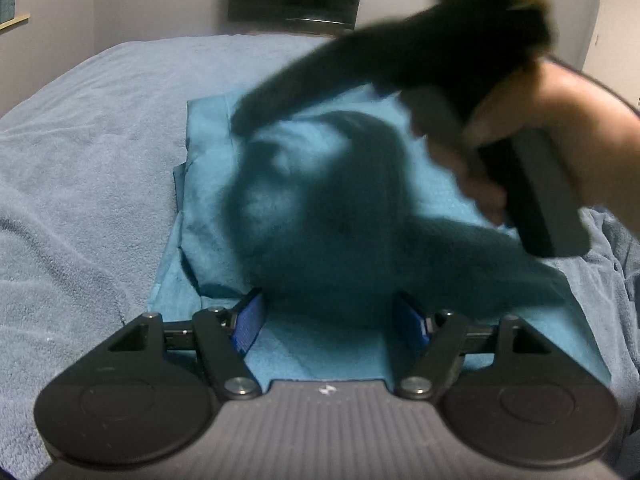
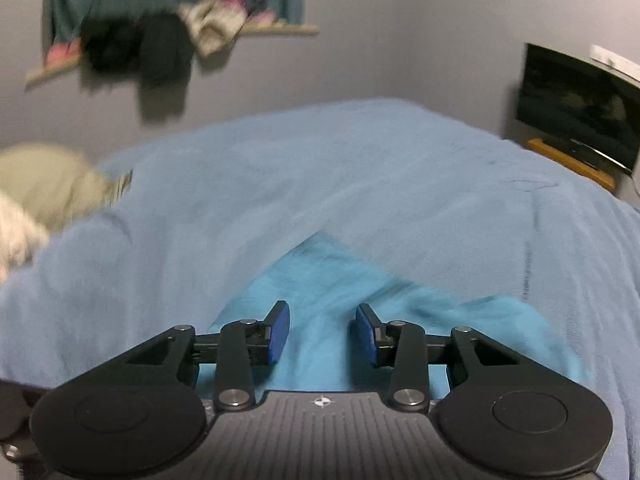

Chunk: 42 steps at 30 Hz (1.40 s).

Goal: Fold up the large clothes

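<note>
A teal garment [image 1: 208,184] lies folded into a rough rectangle on the light blue blanket [image 1: 80,140] of a bed. My left gripper [image 1: 332,316] rests at its near edge, jaws wide open, blue pads [image 1: 250,320] either side of the cloth and not pressing it. My right gripper [image 1: 248,116], blurred, reaches in from the upper right in a person's hand [image 1: 560,132] and casts a dark shadow on the garment. In the right wrist view, that right gripper [image 2: 323,330] hovers over the teal garment [image 2: 320,280], part open, with nothing between its pads.
A dark television [image 2: 580,112] stands on a wooden stand at the far end of the bed. A wall shelf [image 2: 280,30] holds several clothes. A beige pile [image 2: 48,184] lies at the bed's left side. A white door [image 1: 616,20] is at the right.
</note>
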Each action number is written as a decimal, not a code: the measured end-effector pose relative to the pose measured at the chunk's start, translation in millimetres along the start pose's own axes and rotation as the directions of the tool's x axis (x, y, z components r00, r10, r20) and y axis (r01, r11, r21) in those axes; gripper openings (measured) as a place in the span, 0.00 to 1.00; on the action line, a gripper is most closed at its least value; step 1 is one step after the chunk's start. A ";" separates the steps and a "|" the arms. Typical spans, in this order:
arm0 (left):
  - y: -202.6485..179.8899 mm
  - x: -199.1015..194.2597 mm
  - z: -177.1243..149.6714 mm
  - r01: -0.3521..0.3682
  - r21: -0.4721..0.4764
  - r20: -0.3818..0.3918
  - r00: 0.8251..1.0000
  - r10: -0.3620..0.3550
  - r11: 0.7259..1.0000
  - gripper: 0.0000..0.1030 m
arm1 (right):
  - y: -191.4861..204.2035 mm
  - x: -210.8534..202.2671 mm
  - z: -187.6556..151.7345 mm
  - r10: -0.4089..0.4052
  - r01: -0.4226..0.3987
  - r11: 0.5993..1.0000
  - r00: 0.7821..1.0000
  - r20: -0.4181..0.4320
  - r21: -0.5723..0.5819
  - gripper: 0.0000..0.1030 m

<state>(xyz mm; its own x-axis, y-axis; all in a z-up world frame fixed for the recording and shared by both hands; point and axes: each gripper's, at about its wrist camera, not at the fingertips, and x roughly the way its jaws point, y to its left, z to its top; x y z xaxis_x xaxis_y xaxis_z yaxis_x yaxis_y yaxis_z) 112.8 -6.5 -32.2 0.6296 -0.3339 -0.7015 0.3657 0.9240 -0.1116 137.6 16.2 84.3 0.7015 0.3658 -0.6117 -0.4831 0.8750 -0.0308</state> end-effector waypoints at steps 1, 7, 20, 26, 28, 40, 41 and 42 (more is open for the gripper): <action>0.0 0.6 -0.3 -0.003 -0.005 -0.002 1.000 0.003 1.000 0.69 | 5.4 7.1 0.8 -0.012 0.012 1.000 1.000 -0.016 0.001 0.44; 2.8 0.5 0.7 -0.011 -0.035 -0.002 1.000 0.011 0.999 0.69 | -2.5 15.3 6.8 0.011 -0.007 0.996 0.999 -0.047 0.084 0.47; -6.0 -9.4 0.4 -0.091 -0.021 0.024 0.996 0.091 0.996 0.69 | -15.5 -171.9 -110.9 -0.035 0.029 0.996 0.996 0.079 0.082 0.46; 21.8 -26.6 5.7 -0.185 -0.137 -0.002 0.982 0.186 0.973 0.69 | -9.4 -174.7 -163.5 -0.046 0.044 0.994 0.999 0.023 0.097 0.54; 34.5 -42.6 10.0 -0.202 -0.187 -0.005 0.979 0.205 0.961 0.69 | -7.3 -168.9 -167.8 -0.062 0.061 0.994 0.998 0.018 0.091 0.55; 66.0 -72.3 -9.6 -0.084 -0.315 -0.102 0.993 0.055 0.945 0.91 | -99.6 -206.6 -173.5 0.021 -0.097 0.827 0.990 0.142 0.553 0.91; 62.6 -66.7 -11.4 -0.088 -0.293 -0.120 0.991 0.054 0.952 0.92 | -112.4 -202.8 -177.0 0.048 -0.125 0.789 0.989 0.143 0.602 0.92; 58.6 -61.1 -13.8 -0.087 -0.273 -0.135 0.989 0.051 0.958 0.92 | -125.7 -196.7 -180.7 0.073 -0.148 0.749 0.987 0.141 0.646 0.94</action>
<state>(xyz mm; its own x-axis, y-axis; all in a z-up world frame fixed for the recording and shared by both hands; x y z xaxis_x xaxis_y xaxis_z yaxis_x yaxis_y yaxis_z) 86.3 70.7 -5.5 0.5488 -0.2579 -0.7952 0.1087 0.9652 -0.2380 -34.4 -223.0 65.7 0.7311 0.4702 -0.4943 -0.1270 0.8057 0.5786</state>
